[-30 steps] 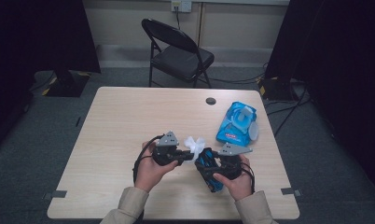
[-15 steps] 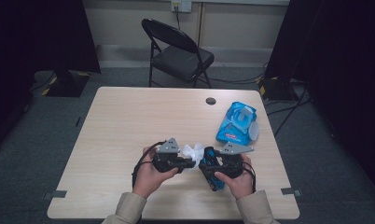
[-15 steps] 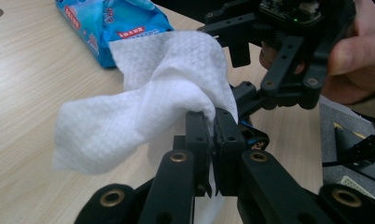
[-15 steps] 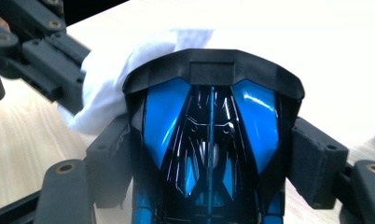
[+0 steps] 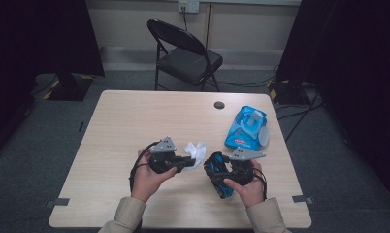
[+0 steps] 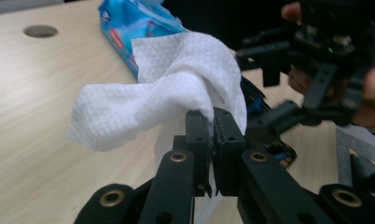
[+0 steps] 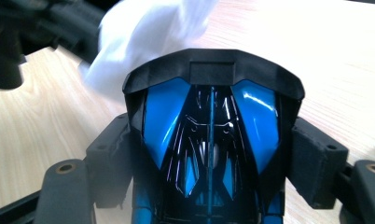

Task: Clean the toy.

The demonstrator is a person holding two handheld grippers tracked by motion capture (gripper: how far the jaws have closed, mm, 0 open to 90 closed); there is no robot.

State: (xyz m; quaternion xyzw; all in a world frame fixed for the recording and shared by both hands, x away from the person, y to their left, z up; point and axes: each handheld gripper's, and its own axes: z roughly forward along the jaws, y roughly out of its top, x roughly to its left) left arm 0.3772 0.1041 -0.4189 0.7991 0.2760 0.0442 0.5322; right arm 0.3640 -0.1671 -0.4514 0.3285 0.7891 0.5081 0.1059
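Wipes pack (image 5: 246, 128) beyond both tools; chair (image 5: 186, 53) behind table (image 5: 120, 131)

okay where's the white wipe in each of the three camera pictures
High view: the white wipe sits just left of centre, at the left gripper tip.
Left gripper view: wipe in the middle, pinched between the jaws.
Right gripper view: wipe at top left, behind the blue toy car.
Shared landmark: the wooden table.

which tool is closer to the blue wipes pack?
Right. The right tool, clamped on a blue-and-black toy car, sits just below the wipes pack; the left tool, pinching a white wipe, is farther left.
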